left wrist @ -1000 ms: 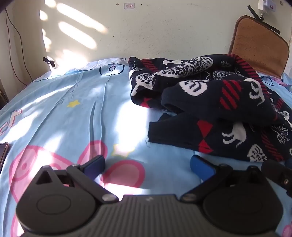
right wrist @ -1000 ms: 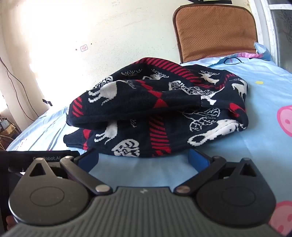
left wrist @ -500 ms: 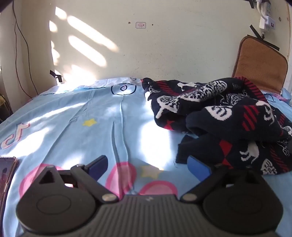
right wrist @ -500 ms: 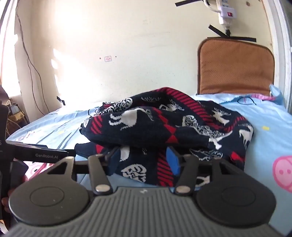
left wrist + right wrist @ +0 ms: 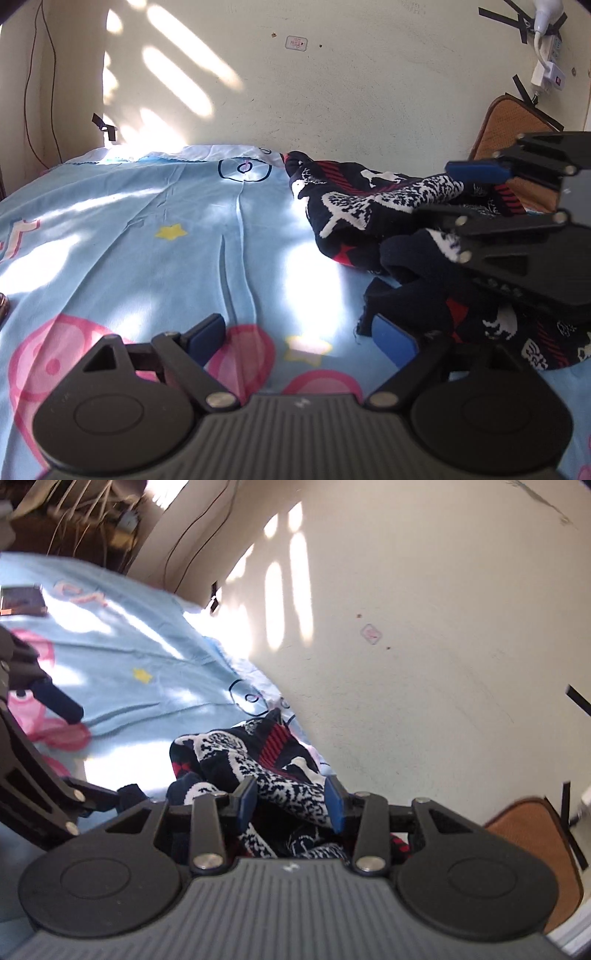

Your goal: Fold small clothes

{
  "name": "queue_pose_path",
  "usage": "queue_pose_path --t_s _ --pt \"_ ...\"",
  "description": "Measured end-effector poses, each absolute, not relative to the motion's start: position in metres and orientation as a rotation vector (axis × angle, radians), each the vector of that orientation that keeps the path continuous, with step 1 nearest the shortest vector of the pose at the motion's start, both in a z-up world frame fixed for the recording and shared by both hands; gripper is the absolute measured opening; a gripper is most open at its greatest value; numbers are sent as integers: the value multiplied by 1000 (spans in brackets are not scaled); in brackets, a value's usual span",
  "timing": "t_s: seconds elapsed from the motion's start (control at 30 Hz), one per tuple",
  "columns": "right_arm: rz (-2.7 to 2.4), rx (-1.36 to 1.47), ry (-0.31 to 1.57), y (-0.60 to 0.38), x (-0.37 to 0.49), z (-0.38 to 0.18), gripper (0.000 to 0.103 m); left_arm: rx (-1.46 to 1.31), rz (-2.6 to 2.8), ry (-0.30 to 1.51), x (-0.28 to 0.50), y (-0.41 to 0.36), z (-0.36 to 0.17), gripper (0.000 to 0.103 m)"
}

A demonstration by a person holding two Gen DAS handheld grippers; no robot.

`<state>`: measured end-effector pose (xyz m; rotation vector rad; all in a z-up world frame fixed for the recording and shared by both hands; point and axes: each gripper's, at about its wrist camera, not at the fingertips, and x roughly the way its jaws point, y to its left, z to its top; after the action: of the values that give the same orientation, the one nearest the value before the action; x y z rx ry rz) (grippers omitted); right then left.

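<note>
Landmark = the sweater, dark navy knit with white and red pattern, bunched in a heap on the bed against the wall. Far left of the sweater, at the bed edge: a dark phone, well apart from it. Between phone and sweater: bare light-blue sheet with pink cartoon print and yellow stars, sun patches across it. Left gripper sits low over the sheet just left of the sweater's near hem; its fingers have just eased in a little, released and wide apart, nothing between them. Its right blue pad is just beside the hem; can't tell if it touches. Right gripper is over the sweater's top fold, rolled well onto its side; in the left wrist view it comes in from the right edge with one blue finger above the knit. Its fingers have just been closing and are about half shut, with a white-speckled fold of the sweater between the blue pads. In the right wrist view the fabric fills the gap pad to pad, so read it as clenched on the sweater. Right of the sweater: a brown woven seat pad leaning on the wall, a white power strip taped above it.
</note>
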<state>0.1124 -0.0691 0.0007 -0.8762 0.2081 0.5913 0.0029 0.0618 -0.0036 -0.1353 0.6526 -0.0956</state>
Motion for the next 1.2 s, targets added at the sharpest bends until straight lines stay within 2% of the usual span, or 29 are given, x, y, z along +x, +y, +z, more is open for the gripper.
queue_pose_path --t_s 0.1,0.2,0.47,0.53,0.6,0.77,0.97,1.2 --pt "584 -1021 243 -50 129 -25 43 -165 -102 648 3 66 -3 89" --pt "562 -1014 234 -42 131 -28 43 -178 -103 645 4 67 -1 89" --pt "488 -878 226 -56 134 -7 44 -148 -88 656 5 63 -1 87" --pt "472 -837 248 -60 143 5 46 -138 -86 659 5 62 -2 87" --pt "457 -785 294 -66 154 17 53 -127 -83 661 5 61 -2 87" --pt "474 -698 391 -76 167 34 55 -120 -81 664 5 60 -2 87" --pt "533 -631 400 -84 140 29 57 -117 -78 665 5 59 -2 87" --pt "600 -305 370 -117 97 24 58 -112 -77 665 5 59 -2 87"
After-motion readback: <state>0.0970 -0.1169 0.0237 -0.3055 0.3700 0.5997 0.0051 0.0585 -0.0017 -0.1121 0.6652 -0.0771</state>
